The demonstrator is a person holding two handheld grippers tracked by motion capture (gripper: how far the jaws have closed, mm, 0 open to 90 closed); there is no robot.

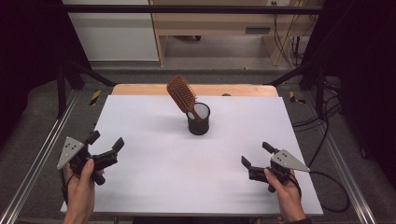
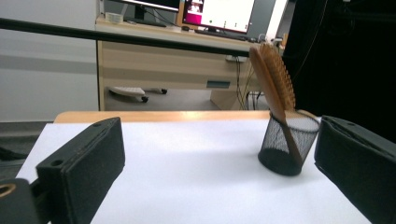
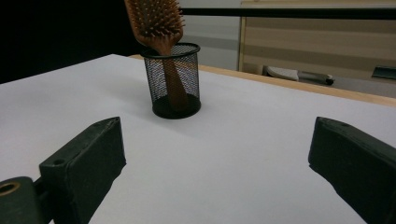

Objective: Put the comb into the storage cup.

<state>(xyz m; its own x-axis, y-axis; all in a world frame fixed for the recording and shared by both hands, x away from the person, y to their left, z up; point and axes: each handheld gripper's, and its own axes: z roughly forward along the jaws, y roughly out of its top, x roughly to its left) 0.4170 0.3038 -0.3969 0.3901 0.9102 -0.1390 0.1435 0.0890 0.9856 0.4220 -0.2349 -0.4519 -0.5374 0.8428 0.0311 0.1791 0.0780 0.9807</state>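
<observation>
Both pairs of jaws stand wide apart with nothing between them. In the high view the left gripper (image 1: 106,141) sits at about eight o'clock on the white table (image 1: 140,186), held by the person's left hand (image 1: 81,186) with its grey three-cornered plate turned outward; the right gripper (image 1: 255,155) sits at about four o'clock in the right hand (image 1: 286,189), its cable trailing off the table's right edge. Each hovers low above the bare white surface, well apart from the other. Beyond them, toward twelve o'clock and a little past the table's centre, stands the black mesh cup (image 1: 198,119), upright. The wooden hairbrush (image 1: 182,95) rests in it handle-down, its bristled head leaning out toward eleven o'clock above the rim. In the left gripper view the cup (image 2: 287,147) lies near the right jaw; in the right gripper view it (image 3: 173,81) lies above the left jaw, the brush (image 3: 156,21) rising from it.
</observation>
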